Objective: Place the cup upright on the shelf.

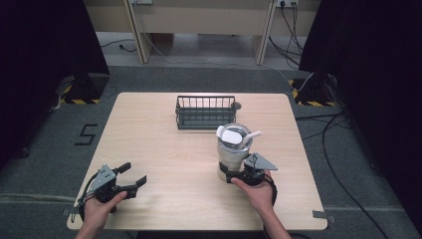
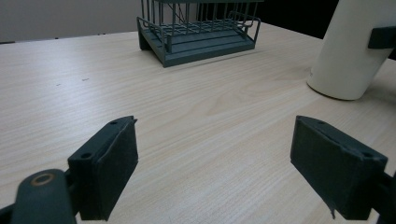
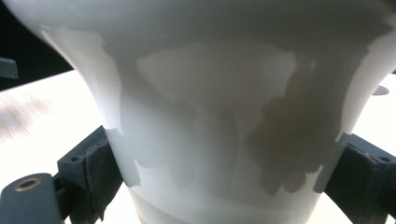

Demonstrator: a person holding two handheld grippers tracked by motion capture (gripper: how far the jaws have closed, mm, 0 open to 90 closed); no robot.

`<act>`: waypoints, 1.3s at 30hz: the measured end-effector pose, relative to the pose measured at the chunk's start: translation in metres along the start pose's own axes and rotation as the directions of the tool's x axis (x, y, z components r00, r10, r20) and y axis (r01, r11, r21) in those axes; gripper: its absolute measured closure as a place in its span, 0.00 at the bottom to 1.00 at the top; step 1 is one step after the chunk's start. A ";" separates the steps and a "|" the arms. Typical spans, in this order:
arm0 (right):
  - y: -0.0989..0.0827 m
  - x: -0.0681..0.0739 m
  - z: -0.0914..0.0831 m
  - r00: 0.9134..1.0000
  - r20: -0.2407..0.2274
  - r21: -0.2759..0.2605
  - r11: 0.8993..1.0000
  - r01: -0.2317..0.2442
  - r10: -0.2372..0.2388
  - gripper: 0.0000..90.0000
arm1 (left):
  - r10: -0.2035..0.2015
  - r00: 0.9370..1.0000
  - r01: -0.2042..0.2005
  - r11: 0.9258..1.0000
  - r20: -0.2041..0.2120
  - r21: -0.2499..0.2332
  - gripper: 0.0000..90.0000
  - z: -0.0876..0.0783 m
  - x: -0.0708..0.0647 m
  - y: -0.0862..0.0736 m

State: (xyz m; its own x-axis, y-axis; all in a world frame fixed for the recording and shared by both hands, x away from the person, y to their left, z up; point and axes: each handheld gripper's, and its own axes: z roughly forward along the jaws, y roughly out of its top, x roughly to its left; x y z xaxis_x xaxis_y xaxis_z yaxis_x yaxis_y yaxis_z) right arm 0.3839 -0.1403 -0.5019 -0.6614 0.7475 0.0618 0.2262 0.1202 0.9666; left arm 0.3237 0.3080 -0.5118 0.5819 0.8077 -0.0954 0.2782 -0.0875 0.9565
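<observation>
right claw (image 1: 238,175): clamped on white cup (image 1: 232,154) | left claw (image 1: 131,176): wide, cup well apart

The left half of the wooden table (image 1: 149,149) lies bare, so the left gripper (image 1: 133,175), jaws spread wide, has open passage forward. At the far centre a dark wire rack (image 1: 205,112) blocks the way. On the right a tall white jug (image 1: 232,149) stands upright near that rack, and the right gripper (image 1: 233,175) has its jaws closed against the jug's lower body
</observation>
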 end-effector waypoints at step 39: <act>0.033 -0.015 0.011 0.998 0.043 0.044 0.999 0.033 -0.034 0.12 | -0.010 1.000 0.010 1.000 0.000 -0.004 0.16 -0.001 0.001 0.000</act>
State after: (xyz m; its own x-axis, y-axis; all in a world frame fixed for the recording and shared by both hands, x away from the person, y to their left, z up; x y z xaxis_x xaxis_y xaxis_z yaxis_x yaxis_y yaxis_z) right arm 0.4094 -0.1402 -0.4737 -0.6377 0.7701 0.0179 0.2357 0.1729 0.9563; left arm 0.3232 0.3091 -0.5117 0.5789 0.8087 -0.1046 0.2811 -0.0775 0.9566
